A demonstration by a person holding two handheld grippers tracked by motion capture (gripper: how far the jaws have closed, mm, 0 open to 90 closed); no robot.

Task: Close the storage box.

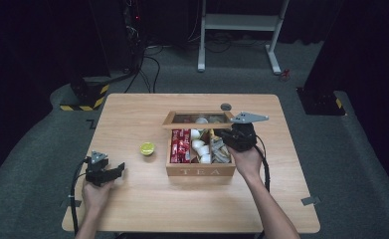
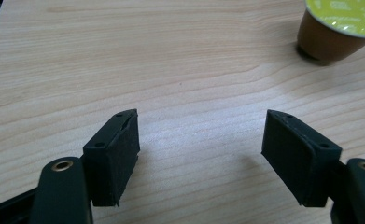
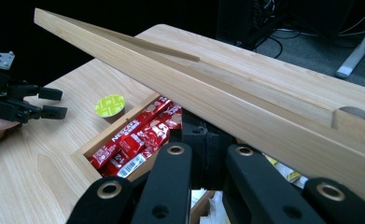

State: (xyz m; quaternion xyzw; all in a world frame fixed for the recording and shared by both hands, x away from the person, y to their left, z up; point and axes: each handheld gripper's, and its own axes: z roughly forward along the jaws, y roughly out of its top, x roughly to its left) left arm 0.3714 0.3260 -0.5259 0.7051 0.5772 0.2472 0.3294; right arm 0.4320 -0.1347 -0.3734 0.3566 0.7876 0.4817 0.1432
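Landmark: wooden tea box [image 1: 200, 171], standing on the tabletop [image 1: 147, 204], its front marked TEA.
Work in hand: judged as loading the coffee capsule [image 1: 147, 148] into the tea box while the lid [image 1: 198, 118] is kept up.
Capsule position: upright on the tabletop, to the left of the tea box and apart from it; green foil top, brown cup body, seen also from the left tool's camera [image 2: 337, 29].
Left tool [image 1: 113, 171]: released, jaws standing apart with nothing between them; it sits further left of the tea box than the capsule, nearer the person, aimed towards the capsule.
Right tool [image 1: 232, 135]: clenched, at the right-hand side of the tea box under the raised lid [image 3: 227, 93]; it appears to prop the lid open, though the contact point is hidden.
Box contents: red sachets [image 3: 138, 140] in the left compartment, white pods [image 1: 200, 145] in the middle, paper packets on the right.
Handling, capsule: judged light and small, thin-walled, foil top easily dented; tapered sides may slip.
Grip advice: take it across the cup body below the rim, with gentle pressure, keeping it upright.
Risk: knocking it over on approach.
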